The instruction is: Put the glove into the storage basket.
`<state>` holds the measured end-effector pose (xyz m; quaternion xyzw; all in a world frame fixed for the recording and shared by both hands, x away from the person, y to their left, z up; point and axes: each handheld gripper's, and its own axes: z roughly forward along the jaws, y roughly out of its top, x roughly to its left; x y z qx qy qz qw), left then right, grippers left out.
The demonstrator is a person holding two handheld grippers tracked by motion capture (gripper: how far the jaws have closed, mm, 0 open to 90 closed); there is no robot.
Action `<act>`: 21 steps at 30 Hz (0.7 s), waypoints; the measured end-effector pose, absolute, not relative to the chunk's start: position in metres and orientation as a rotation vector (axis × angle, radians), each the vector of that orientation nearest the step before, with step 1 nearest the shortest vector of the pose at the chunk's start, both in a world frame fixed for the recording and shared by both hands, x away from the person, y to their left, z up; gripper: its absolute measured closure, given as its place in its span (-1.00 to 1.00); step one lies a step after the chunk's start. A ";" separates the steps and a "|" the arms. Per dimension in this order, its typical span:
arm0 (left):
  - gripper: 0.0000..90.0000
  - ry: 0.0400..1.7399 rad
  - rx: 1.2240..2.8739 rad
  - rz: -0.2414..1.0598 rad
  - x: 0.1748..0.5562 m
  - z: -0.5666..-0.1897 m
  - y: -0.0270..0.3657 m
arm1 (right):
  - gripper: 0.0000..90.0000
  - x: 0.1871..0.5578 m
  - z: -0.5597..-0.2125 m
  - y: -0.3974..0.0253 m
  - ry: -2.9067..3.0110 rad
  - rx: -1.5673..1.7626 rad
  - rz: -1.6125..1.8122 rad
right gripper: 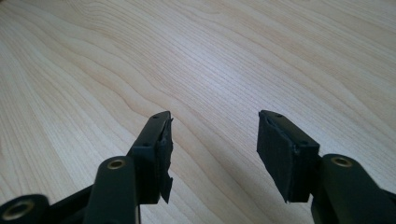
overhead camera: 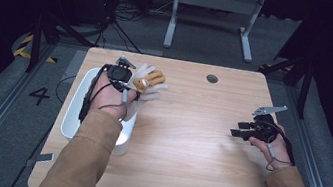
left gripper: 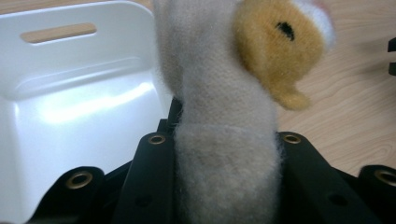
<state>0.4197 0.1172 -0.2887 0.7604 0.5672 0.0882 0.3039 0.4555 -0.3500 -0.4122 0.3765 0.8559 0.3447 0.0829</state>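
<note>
White bin beside gripped plush toy

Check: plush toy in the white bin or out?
Out. The left claw holds the plush toy clamped beside the white bin, over the table.

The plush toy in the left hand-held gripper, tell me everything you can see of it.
The plush toy is soft and fuzzy, mostly cream or pale grey, with an orange-tan part bearing a small black mark. The left hand-held gripper is clamped on a cream limb or band of it, jaws pressing from both sides. It hangs above the wooden table, beside the white bin. Nothing else is seen touching it.
</note>
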 end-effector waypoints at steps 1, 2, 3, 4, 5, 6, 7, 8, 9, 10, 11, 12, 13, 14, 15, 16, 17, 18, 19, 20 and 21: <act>0.58 1.521 2.003 0.240 0.420 -0.288 0.121 | 0.02 0.455 -0.412 -0.351 2.558 1.119 1.027; 0.58 1.530 1.996 0.240 0.421 -0.287 0.122 | 0.02 0.455 -0.413 -0.351 2.558 1.119 1.024; 0.58 1.540 1.991 0.246 0.421 -0.287 0.124 | 0.02 0.454 -0.413 -0.351 2.556 1.123 1.024; 0.58 1.540 1.991 0.246 0.421 -0.287 0.124 | 0.02 0.454 -0.413 -0.351 2.556 1.123 1.024; 0.58 1.564 2.000 0.255 0.424 -0.287 0.127 | 0.02 0.454 -0.414 -0.352 2.556 1.128 1.021; 0.58 1.579 2.000 0.258 0.425 -0.287 0.129 | 0.02 0.454 -0.414 -0.352 2.556 1.129 1.021; 0.58 1.597 1.989 0.264 0.425 -0.287 0.131 | 0.02 0.454 -0.414 -0.352 2.556 1.129 1.022; 0.58 1.611 1.983 0.262 0.426 -0.286 0.132 | 0.02 0.453 -0.414 -0.353 2.558 1.126 1.019; 0.58 1.619 1.971 0.255 0.426 -0.286 0.134 | 0.02 0.453 -0.414 -0.353 2.560 1.128 1.017; 0.58 1.619 1.971 0.255 0.426 -0.286 0.134 | 0.02 0.453 -0.414 -0.353 2.560 1.128 1.017; 0.58 1.648 1.947 0.242 0.427 -0.287 0.137 | 0.02 0.453 -0.414 -0.353 2.557 1.130 1.017; 0.58 1.655 1.933 0.235 0.428 -0.287 0.139 | 0.02 0.453 -0.414 -0.354 2.557 1.129 1.019; 0.58 1.670 1.919 0.233 0.428 -0.287 0.140 | 0.02 0.452 -0.414 -0.354 2.556 1.131 1.021; 0.58 1.679 1.914 0.235 0.429 -0.287 0.142 | 0.02 0.452 -0.414 -0.354 2.557 1.129 1.022; 0.58 1.688 1.906 0.235 0.429 -0.287 0.143 | 0.02 0.452 -0.413 -0.353 2.559 1.126 1.025; 0.58 1.688 1.906 0.235 0.429 -0.287 0.143 | 0.02 0.452 -0.413 -0.353 2.559 1.126 1.025; 0.58 1.696 1.901 0.238 0.430 -0.287 0.145 | 0.02 0.452 -0.413 -0.353 2.559 1.124 1.028; 0.58 1.702 1.896 0.238 0.430 -0.287 0.145 | 0.02 0.452 -0.413 -0.353 2.559 1.124 1.028; 0.58 1.709 1.889 0.236 0.430 -0.287 0.148 | 0.02 0.452 -0.413 -0.353 2.558 1.124 1.027; 0.58 1.709 1.889 0.236 0.430 -0.287 0.148 | 0.02 0.452 -0.413 -0.353 2.557 1.125 1.027; 0.58 1.716 1.884 0.235 0.430 -0.287 0.149 | 0.02 0.452 -0.413 -0.354 2.558 1.125 1.028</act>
